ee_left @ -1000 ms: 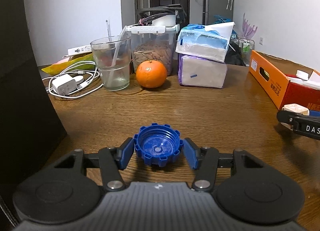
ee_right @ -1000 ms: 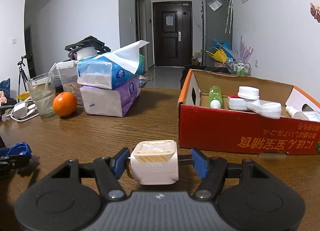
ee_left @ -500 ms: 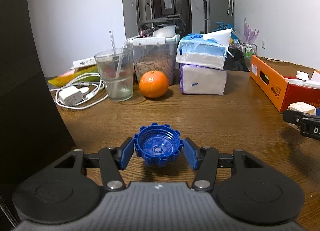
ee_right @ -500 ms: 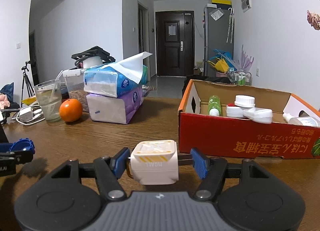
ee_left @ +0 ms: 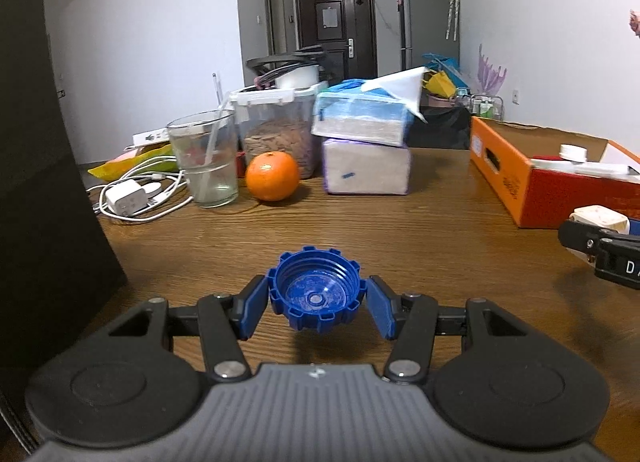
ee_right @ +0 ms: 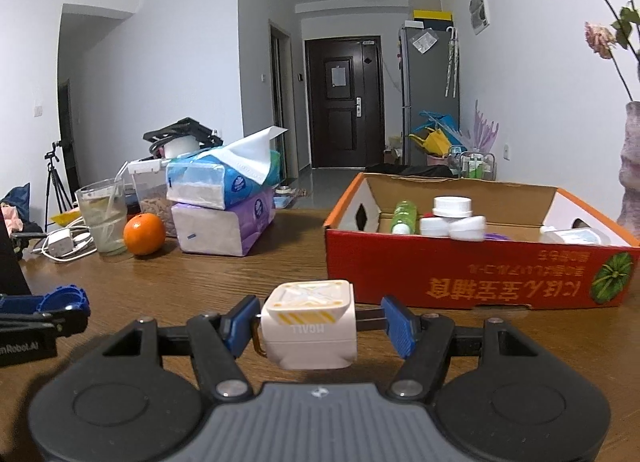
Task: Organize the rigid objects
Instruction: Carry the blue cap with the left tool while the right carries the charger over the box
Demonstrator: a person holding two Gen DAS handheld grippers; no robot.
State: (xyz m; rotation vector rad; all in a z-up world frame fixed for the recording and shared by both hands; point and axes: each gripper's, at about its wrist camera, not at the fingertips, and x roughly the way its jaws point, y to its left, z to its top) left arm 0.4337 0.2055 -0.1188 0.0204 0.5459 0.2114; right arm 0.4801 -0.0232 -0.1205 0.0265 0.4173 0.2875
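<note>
The left gripper (ee_left: 316, 302) is clasping a blue ribbed bottle cap (ee_left: 314, 294) above the table (ee_left: 400, 230); the right gripper (ee_right: 318, 328) is clamping a white cube-shaped charger (ee_right: 310, 326) near the cardboard box (ee_right: 472, 282). Both objects appear light, stiff and smooth-walled, best held across opposite sides.

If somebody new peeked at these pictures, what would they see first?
Probably the bright blue bottle cap pinched in the left gripper, floating just above the wooden table. Next, the white cube-shaped plug sitting in the right gripper, with the big red and orange cardboard box of bottles just behind it. The orange beside the glass also pops out.
</note>
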